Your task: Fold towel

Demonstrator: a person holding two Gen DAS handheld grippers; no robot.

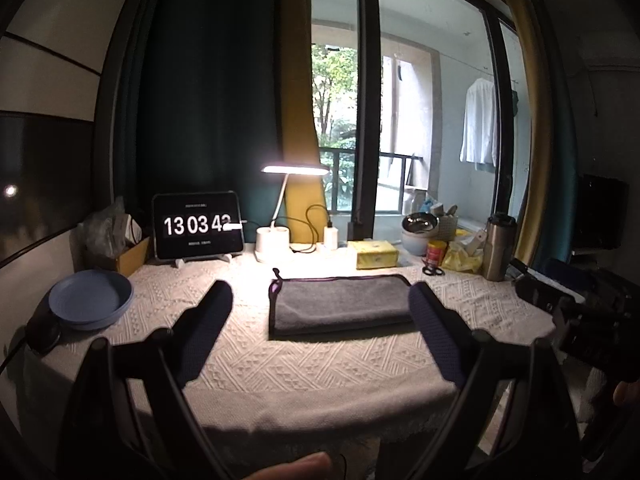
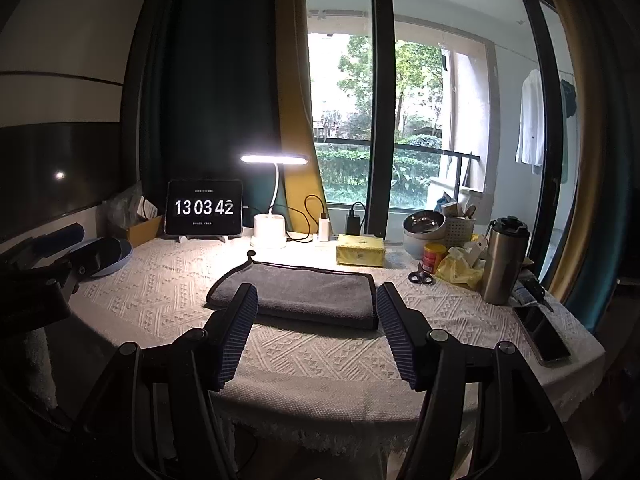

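The desk (image 1: 248, 360) is lit warmly by a glaring desk lamp (image 1: 295, 169), whose head is blown out to white, while daylight is admitted through the window (image 2: 432, 128). Room corners are left dim, and straight lines are bent strongly by fisheye distortion toward the dark, vignetted edges.
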